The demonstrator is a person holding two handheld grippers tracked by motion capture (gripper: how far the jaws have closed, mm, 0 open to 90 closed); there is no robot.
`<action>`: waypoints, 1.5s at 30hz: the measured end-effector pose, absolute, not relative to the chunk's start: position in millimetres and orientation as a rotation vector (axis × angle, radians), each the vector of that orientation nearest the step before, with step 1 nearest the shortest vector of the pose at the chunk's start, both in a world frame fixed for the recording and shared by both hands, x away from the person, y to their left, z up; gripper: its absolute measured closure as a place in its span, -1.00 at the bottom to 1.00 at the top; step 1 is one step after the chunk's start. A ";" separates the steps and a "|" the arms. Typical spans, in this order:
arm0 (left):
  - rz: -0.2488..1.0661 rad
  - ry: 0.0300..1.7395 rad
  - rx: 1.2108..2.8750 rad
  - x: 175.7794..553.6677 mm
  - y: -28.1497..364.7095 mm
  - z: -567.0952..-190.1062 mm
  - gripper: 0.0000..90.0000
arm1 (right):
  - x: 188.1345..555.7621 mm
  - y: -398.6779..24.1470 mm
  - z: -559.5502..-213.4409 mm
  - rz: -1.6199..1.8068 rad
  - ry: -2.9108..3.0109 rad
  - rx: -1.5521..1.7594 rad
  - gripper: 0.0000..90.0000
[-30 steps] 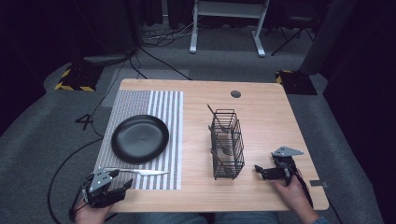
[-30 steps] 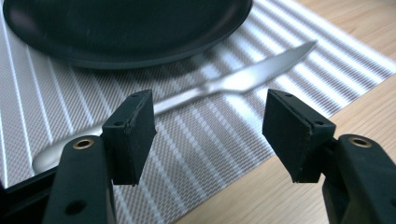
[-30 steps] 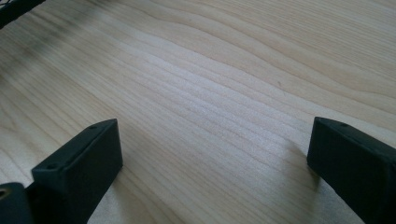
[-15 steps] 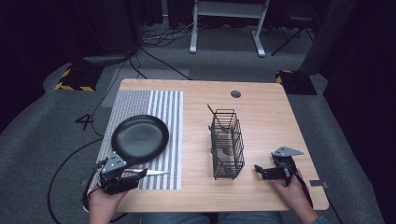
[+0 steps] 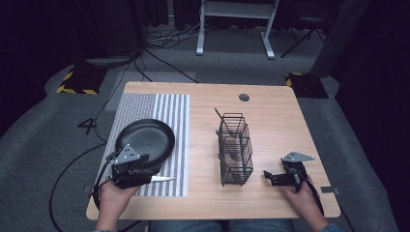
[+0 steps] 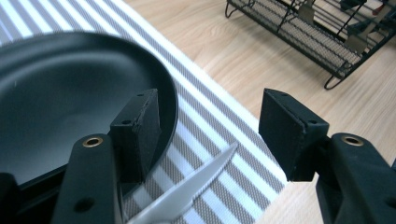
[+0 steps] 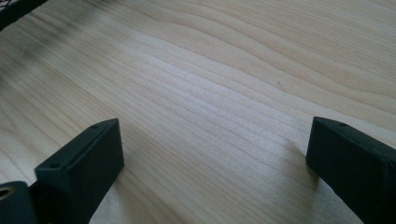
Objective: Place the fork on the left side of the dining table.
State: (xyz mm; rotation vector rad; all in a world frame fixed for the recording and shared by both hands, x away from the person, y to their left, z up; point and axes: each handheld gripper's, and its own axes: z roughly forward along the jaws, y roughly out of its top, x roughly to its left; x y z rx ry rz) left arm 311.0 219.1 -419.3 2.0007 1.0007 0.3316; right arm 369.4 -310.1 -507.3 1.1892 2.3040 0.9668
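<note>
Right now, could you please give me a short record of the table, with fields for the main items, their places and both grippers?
surface: wooden table with a striped placemat on its left half
plate: black plate on the placemat
knife: pale knife on the placemat beside the plate, below the left gripper's fingers
rack: black wire rack mid-table, utensils inside
left gripper: open, above the knife, holding nothing
right gripper: open, over bare wood
</note>
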 end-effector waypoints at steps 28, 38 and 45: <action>0.288 0.829 1.925 383.2 161.0 -374.1 -0.13 | 369.0 -310.3 -507.2 0.968 2.296 1.194 -0.89; 0.278 0.803 1.917 403.4 138.0 -365.4 -0.12 | 369.0 -310.3 -507.3 0.969 2.296 1.194 -0.89; 0.241 0.785 1.891 424.2 118.4 -361.4 -0.12 | 369.0 -310.3 -507.3 0.968 2.296 1.194 -0.89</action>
